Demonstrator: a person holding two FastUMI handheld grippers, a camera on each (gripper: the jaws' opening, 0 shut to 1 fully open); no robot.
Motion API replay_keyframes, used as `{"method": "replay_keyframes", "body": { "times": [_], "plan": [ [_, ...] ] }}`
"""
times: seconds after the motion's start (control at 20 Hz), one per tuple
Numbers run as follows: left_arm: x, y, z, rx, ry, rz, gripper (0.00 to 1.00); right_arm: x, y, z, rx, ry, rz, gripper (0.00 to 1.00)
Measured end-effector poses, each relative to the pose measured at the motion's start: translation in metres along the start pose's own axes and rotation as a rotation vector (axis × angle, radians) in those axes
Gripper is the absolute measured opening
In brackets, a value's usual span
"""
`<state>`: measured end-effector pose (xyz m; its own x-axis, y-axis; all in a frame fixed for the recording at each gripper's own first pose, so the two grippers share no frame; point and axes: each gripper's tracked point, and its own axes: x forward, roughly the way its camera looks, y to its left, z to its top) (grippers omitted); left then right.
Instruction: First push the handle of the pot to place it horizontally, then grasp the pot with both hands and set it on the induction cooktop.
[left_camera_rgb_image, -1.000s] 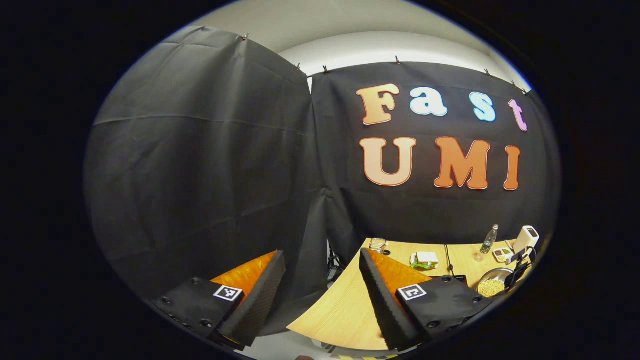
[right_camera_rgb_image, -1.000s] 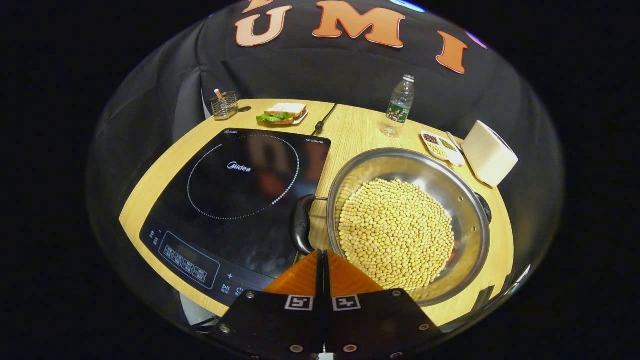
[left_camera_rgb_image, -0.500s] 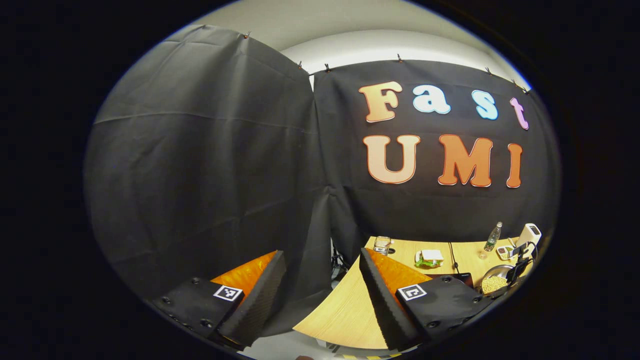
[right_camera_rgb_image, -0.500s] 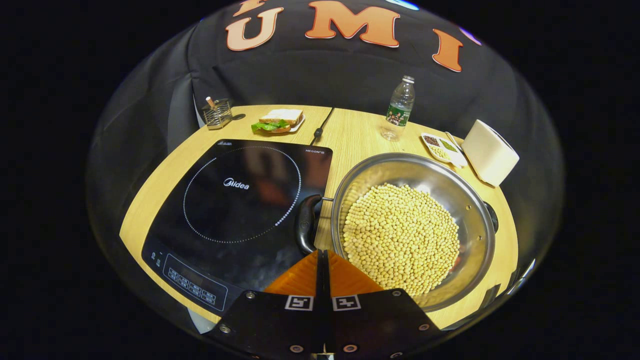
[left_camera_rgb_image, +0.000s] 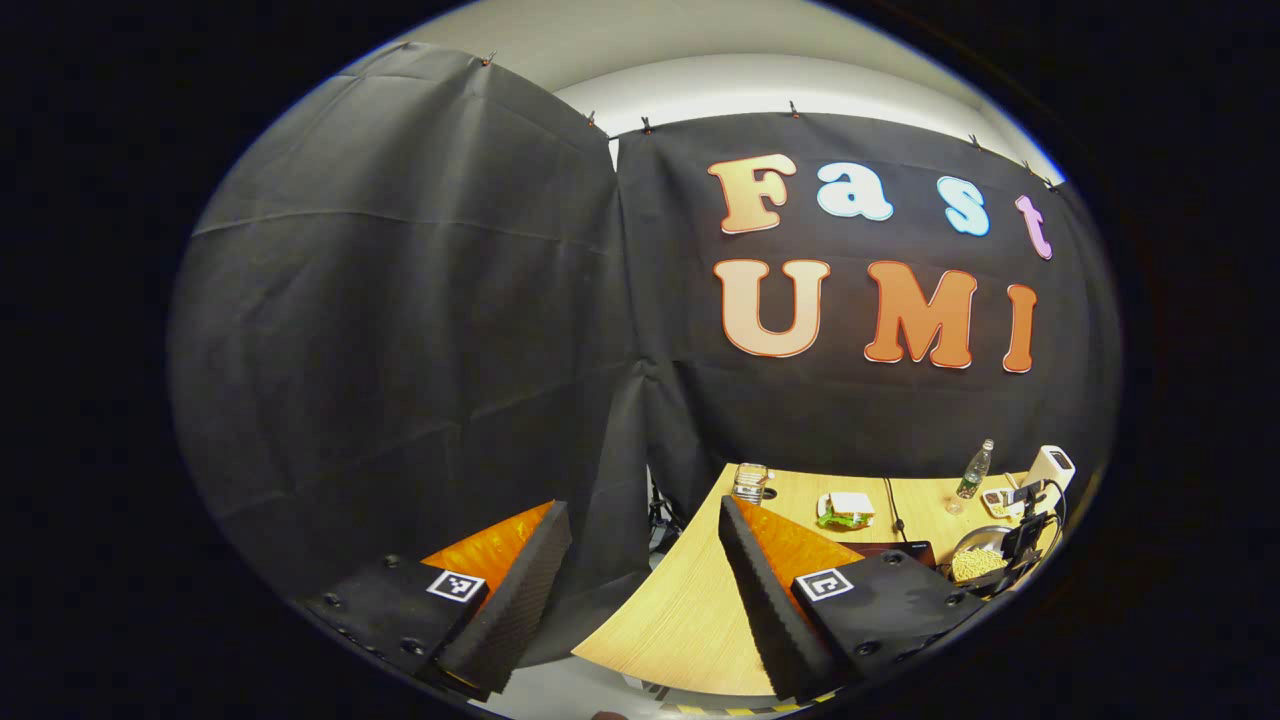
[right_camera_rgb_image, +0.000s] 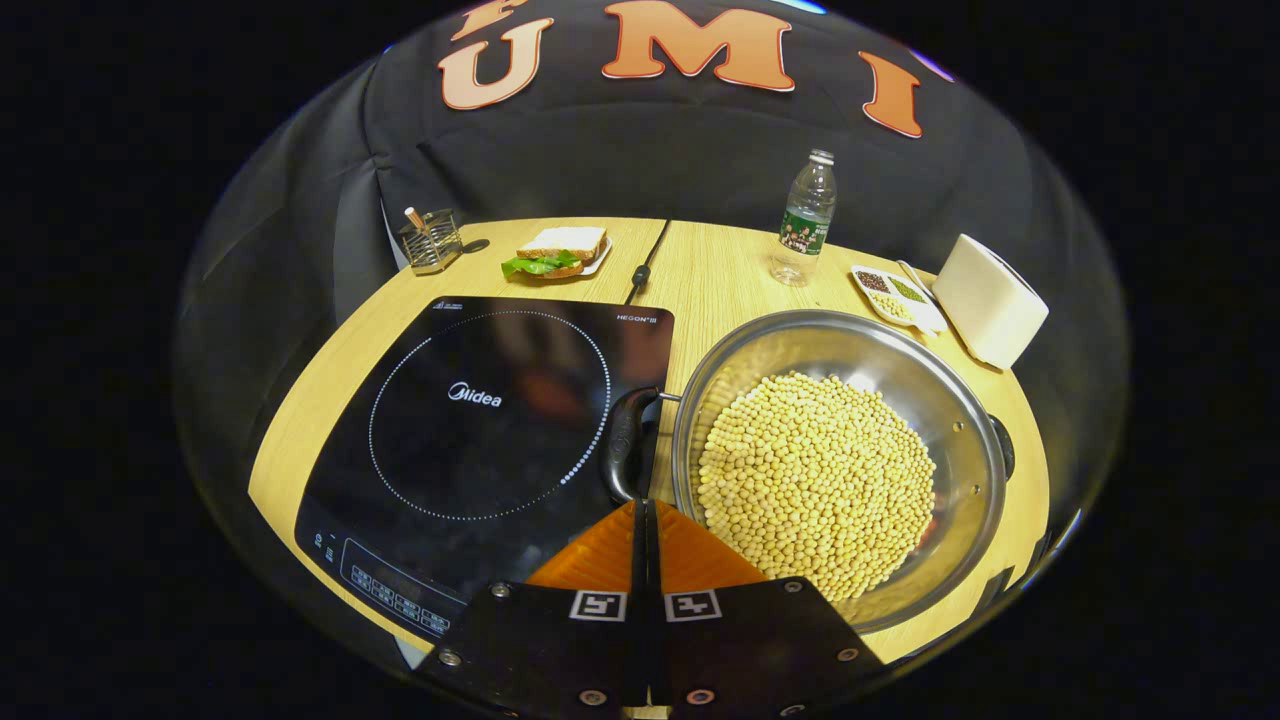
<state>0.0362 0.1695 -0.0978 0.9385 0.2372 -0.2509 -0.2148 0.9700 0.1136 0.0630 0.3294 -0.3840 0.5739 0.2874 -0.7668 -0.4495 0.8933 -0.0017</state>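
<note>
Right tool (right_camera_rgb_image: 640, 515), fingers pressed together, is positioned at lower centre, just below the black loop handle (right_camera_rgb_image: 626, 445) of the steel bean-filled pot (right_camera_rgb_image: 840, 465), which is seated on the wooden bench (right_camera_rgb_image: 700, 270) beside the black induction cooktop (right_camera_rgb_image: 480, 420). A steady sideways push is advised. Left tool (left_camera_rgb_image: 640, 580) is held apart, distant.

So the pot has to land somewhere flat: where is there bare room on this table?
The black glass induction cooktop is bare across its ring. Bare wood also runs between the sandwich plate and the clear plastic water bottle. It is crowded on the right, where the bean-filled steel pot, the small seasoning dish and the white box sit.
</note>
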Motion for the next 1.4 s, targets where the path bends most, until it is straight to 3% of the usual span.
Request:
{"method": "replay_keyframes", "body": {
  "times": [0.15,0.35,0.7,1.0,1.2,1.25,1.4],
  "plan": [
    [0.005,-0.015,-0.001,-0.003,0.003,-0.049,0.97,-0.008,0.004,0.005,0.055,-0.006,0.018,0.00],
    [0.021,-0.048,-0.004,-0.024,0.013,-0.167,0.97,-0.038,-0.010,0.018,0.115,-0.067,-0.013,0.00],
    [0.049,-0.106,-0.021,-0.043,0.034,-0.370,0.97,-0.100,-0.065,0.034,0.214,-0.190,-0.142,0.00],
    [0.056,-0.193,-0.050,-0.093,0.124,-0.548,0.98,-0.133,-0.129,0.033,0.245,-0.243,-0.262,0.03],
    [0.052,-0.265,-0.081,-0.083,0.183,-0.611,0.98,-0.125,-0.177,0.031,0.259,-0.236,-0.290,0.34],
    [0.051,-0.286,-0.091,-0.072,0.200,-0.621,0.98,-0.121,-0.187,0.030,0.260,-0.227,-0.285,0.47],
    [0.041,-0.352,-0.127,-0.061,0.284,-0.669,0.98,-0.103,-0.221,0.038,0.248,-0.214,-0.270,0.66]
  ]
}}
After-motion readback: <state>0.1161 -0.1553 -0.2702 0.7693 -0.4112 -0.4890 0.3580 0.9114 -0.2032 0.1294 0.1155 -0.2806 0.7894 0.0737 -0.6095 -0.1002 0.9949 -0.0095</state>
